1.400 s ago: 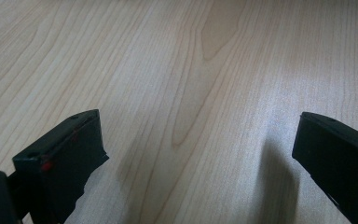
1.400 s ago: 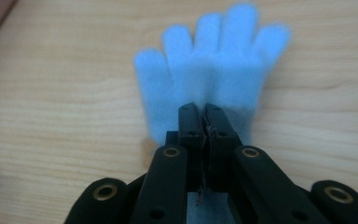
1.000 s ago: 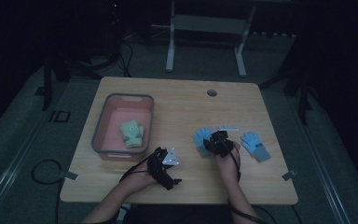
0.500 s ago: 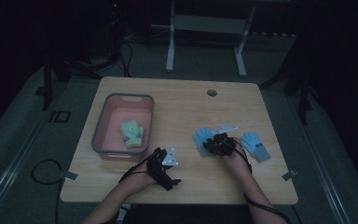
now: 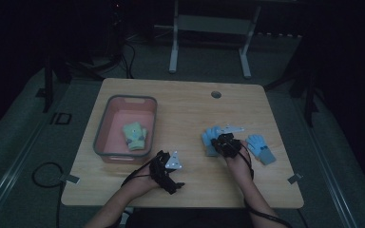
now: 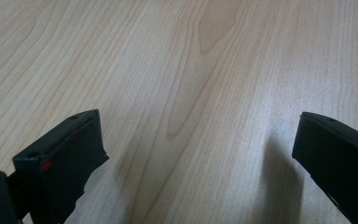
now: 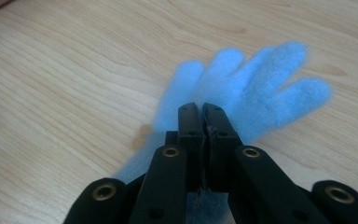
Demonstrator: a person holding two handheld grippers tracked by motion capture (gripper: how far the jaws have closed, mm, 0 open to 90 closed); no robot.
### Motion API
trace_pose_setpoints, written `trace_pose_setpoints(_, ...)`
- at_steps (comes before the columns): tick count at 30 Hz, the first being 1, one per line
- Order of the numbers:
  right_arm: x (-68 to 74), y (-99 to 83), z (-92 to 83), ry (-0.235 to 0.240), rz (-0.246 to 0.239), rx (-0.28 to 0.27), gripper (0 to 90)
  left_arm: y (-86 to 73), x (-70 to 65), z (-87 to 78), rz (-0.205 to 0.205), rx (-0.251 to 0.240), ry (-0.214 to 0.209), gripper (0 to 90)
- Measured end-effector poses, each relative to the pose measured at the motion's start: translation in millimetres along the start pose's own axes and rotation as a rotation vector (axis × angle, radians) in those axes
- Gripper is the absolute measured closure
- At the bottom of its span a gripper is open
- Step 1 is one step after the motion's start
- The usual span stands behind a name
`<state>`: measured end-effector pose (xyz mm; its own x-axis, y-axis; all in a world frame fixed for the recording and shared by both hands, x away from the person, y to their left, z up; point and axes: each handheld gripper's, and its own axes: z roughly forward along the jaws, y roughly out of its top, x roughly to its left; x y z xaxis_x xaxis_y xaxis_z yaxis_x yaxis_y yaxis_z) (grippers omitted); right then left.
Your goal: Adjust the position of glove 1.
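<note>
While one glove lies already in the bin, the work looks about one third done; the lines below give the rest.

Done: a pale green glove (image 5: pixel 134 136) rests inside the pink bin (image 5: pixel 105 124) at the left part of the surface (image 5: pixel 185 109).
In hand: the right hand-held gripper (image 7: pixel 202 112) has just been closing and is now clenched on the near blue glove (image 7: pixel 247 88), by its palm; the glove lies flat on the wood.
Left to do: in my judgement, to lift this glove and carry it to the bin; then the second blue glove (image 5: pixel 260 148), just to the right of the right hand (image 5: pixel 240 164).
Left hand-held gripper (image 5: pixel 168 176): released, jaws wide over bare wood, near the front of the bin; it holds nothing.
Edges: the second glove lies nearer to the right edge, but not at it; the front edge is close behind both hands.
Open room: the wood between the glove and the bin is free; the left hand-held gripper stands beside this way.
</note>
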<state>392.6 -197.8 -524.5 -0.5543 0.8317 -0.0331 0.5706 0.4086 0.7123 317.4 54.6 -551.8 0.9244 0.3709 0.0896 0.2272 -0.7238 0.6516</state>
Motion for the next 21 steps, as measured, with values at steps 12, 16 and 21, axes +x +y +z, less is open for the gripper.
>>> trace_pose_setpoints(12,-5.0,-4.9,14.4,0.046,0.045,0.041,75.8,-1.3,-0.5,-0.8,-0.002,-0.018,0.009,2.1)
trace_pose_setpoints(16,-15.7,3.4,-5.7,0.064,0.022,-0.008,69.1,-1.6,-0.8,-0.5,0.002,-0.016,0.007,2.1)
trace_pose_setpoints(21,-57.3,5.7,-41.8,0.098,-0.087,-0.029,65.2,-1.4,-0.2,-1.1,0.001,-0.020,0.008,2.1)
